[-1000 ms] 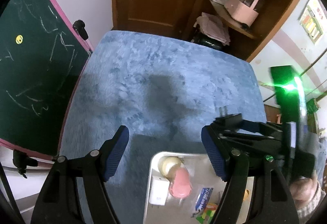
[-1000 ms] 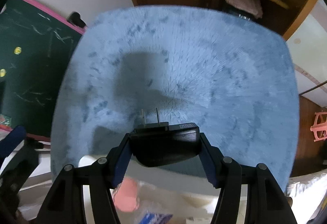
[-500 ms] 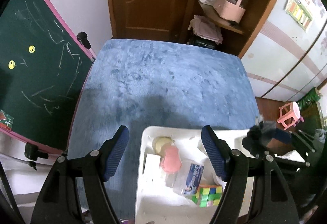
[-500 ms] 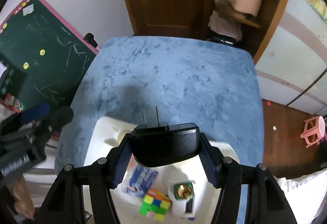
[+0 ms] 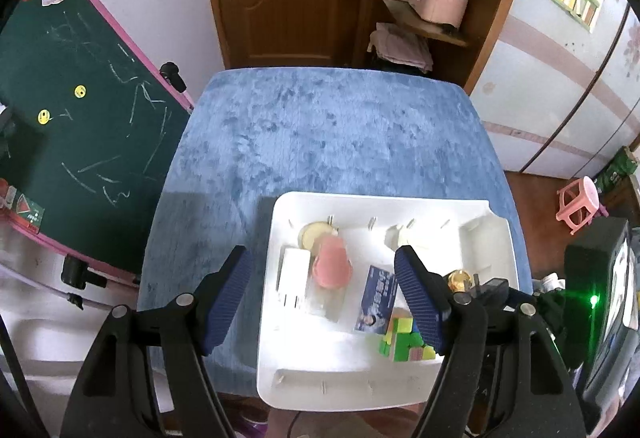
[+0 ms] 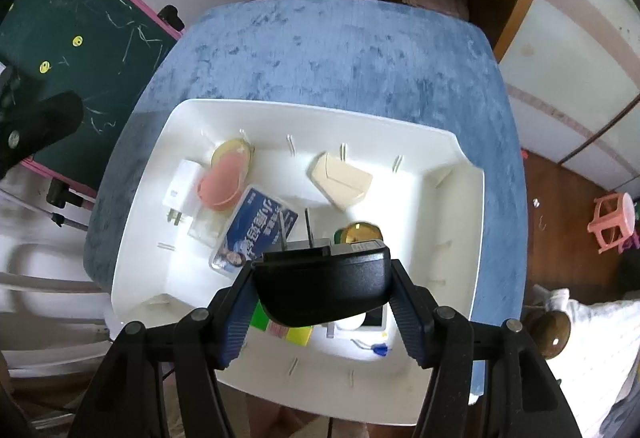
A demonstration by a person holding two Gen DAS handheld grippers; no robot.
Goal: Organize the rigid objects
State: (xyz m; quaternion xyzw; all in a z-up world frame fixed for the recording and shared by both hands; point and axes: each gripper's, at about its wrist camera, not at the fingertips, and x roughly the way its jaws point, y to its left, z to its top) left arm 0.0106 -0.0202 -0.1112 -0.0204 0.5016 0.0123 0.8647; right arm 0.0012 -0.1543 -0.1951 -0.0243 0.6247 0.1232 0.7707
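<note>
The right claw (image 6: 320, 290) pinches a black charger (image 6: 322, 284) above the near half of the white tray (image 6: 140, 230). The left claw (image 5: 324, 294) hangs spread over the tray's left side. Beyond the far rim, blue desk (image 5: 332, 134) lies bare.

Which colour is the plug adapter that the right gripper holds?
Black. The plug adapter shows best in the right wrist view, clamped in the right gripper.

Bright daylight, glare blowing out the white tray (image 5: 288, 326), fisheye-bent dark corners, slight edge blur
</note>
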